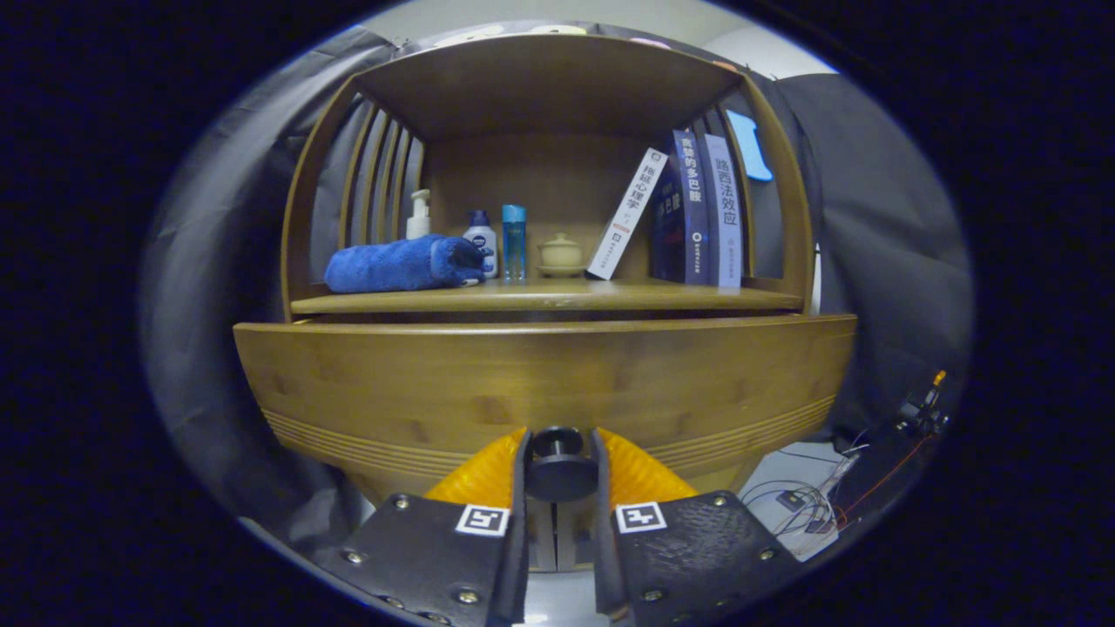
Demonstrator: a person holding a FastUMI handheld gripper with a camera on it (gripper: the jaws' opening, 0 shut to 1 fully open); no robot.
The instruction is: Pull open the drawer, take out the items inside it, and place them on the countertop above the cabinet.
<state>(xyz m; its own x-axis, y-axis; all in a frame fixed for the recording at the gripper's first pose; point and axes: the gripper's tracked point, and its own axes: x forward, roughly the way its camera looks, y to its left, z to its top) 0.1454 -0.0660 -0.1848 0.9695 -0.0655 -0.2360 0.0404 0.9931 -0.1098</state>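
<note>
A wooden cabinet stands in front of me, and its drawer front (540, 383) spans the width just ahead of the fingers. The drawer's round dark knob (559, 470) sits between my two fingers, and my gripper (560, 475) is shut on it, both fingers pressing its sides. A thin dark gap shows along the drawer's top edge under the countertop (610, 299). The inside of the drawer is hidden. On the countertop lie a rolled blue towel (401, 264), a white pump bottle (419, 216), a white-and-blue bottle (481, 239), a blue bottle (514, 241) and a small lidded cup (560, 253).
Several books (697, 209) lean and stand at the right of the countertop, under a wooden shelf top. Slatted side walls close both ends. Cables and small devices (814, 509) lie on the floor to the right of the cabinet. Dark cloth hangs around the booth.
</note>
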